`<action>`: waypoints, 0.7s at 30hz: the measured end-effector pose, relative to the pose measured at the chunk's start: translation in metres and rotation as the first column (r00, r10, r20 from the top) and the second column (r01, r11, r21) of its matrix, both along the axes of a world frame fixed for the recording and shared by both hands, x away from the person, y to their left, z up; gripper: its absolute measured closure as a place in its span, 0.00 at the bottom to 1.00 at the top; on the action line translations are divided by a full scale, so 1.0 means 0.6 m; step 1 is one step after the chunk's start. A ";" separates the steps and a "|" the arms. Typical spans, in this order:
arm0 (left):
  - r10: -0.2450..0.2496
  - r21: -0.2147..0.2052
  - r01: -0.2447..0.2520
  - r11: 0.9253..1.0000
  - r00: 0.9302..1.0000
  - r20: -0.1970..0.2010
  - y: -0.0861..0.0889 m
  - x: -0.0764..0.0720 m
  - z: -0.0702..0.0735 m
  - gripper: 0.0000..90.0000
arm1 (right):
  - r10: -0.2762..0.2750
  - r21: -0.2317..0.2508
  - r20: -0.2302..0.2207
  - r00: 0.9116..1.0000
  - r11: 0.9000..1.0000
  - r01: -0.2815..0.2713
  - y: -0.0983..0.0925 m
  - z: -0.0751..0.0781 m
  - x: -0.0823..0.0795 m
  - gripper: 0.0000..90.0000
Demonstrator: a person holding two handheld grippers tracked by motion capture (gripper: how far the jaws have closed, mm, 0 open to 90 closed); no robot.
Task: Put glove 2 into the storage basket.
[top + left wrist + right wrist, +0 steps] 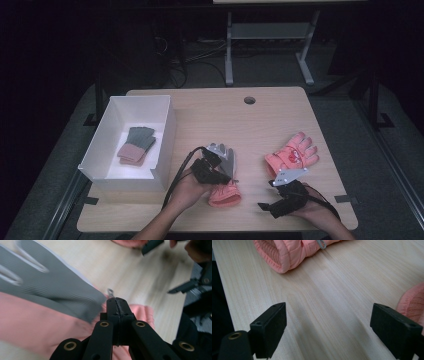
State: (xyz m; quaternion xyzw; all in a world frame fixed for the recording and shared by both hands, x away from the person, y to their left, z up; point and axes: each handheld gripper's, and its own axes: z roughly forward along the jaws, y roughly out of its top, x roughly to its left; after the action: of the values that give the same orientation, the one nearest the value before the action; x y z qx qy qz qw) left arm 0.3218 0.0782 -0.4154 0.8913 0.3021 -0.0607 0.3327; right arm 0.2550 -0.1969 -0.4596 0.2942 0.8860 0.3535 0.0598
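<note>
Pink-grey glove (226, 175) clamped in left hand-held gripper (223, 176); right hand-held gripper (267, 195) gapes, empty.

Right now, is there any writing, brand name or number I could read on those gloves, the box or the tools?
No readable text anywhere.
Pink glove: a reddish mark on its back, too small and blurred to read.
Grey and pink glove, white box, the gloves inside it, both grippers: no lettering visible.

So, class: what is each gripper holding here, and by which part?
The left gripper is shut on the grey-and-pink glove, pinching its pink cuff edge near the small metal clip. The right gripper stands open over bare table, holding nothing.
</note>
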 end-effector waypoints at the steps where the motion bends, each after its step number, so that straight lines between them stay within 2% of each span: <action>1: 0.015 -0.002 -0.015 1.000 1.000 0.008 0.003 0.004 0.003 1.00 | 0.000 0.000 0.001 1.000 1.000 0.000 0.000 0.000 0.000 0.15; 3: 0.054 0.003 -0.054 0.999 0.998 0.031 0.013 0.017 0.011 1.00 | 0.000 0.001 0.000 1.000 1.000 0.000 0.000 0.000 0.001 0.15; 4: 0.091 -0.010 -0.091 0.996 0.995 0.035 0.018 0.025 0.014 1.00 | 0.002 -0.006 0.001 1.000 1.000 -0.002 0.000 0.000 0.001 0.15; 6: 0.119 0.001 -0.119 0.993 0.991 0.054 0.026 0.038 0.018 1.00 | 0.004 -0.007 0.001 1.000 1.000 -0.004 0.000 0.000 0.002 0.15; 11: 0.182 0.001 -0.183 0.983 0.979 0.090 0.027 0.069 0.027 1.00 | 0.001 -0.004 0.001 1.000 1.000 -0.001 -0.001 -0.001 0.002 0.15; 12: 0.207 -0.001 -0.208 0.978 0.974 0.093 0.023 0.080 0.027 1.00 | 0.000 -0.004 0.001 1.000 1.000 0.000 -0.001 -0.001 0.002 0.15; 14: 0.214 0.020 -0.217 0.976 0.971 0.109 0.021 0.098 0.026 1.00 | -0.001 -0.002 -0.001 1.000 1.000 0.001 -0.001 0.000 0.001 0.15; 16: 0.214 0.032 -0.218 0.975 0.972 0.100 0.015 0.119 0.018 1.00 | 0.000 0.003 0.002 1.000 1.000 0.000 -0.001 0.001 0.000 0.15; 17: 0.228 0.044 -0.233 0.972 0.969 0.098 0.010 0.129 0.011 1.00 | 0.001 0.002 0.000 1.000 1.000 -0.001 -0.001 0.001 0.000 0.15; 19: 0.236 0.049 -0.241 0.969 0.968 0.089 0.007 0.140 0.002 1.00 | 0.004 0.002 -0.002 1.000 1.000 -0.004 -0.002 0.000 0.001 0.15; 20: 0.234 0.078 -0.241 0.967 0.969 0.082 0.004 0.150 -0.008 1.00 | 0.003 0.003 -0.002 1.000 1.000 -0.003 -0.002 0.000 0.001 0.15; 21: 0.231 0.085 -0.238 0.968 0.970 0.078 0.003 0.153 -0.013 1.00 | 0.002 0.002 -0.002 1.000 1.000 -0.002 -0.004 0.001 0.001 0.15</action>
State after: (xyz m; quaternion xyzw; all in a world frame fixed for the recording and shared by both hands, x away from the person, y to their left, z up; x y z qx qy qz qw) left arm 0.4137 0.0797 -0.4229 0.8654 0.3965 0.0236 0.3054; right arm 0.2557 -0.1990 -0.4593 0.2935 0.8859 0.3544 0.0582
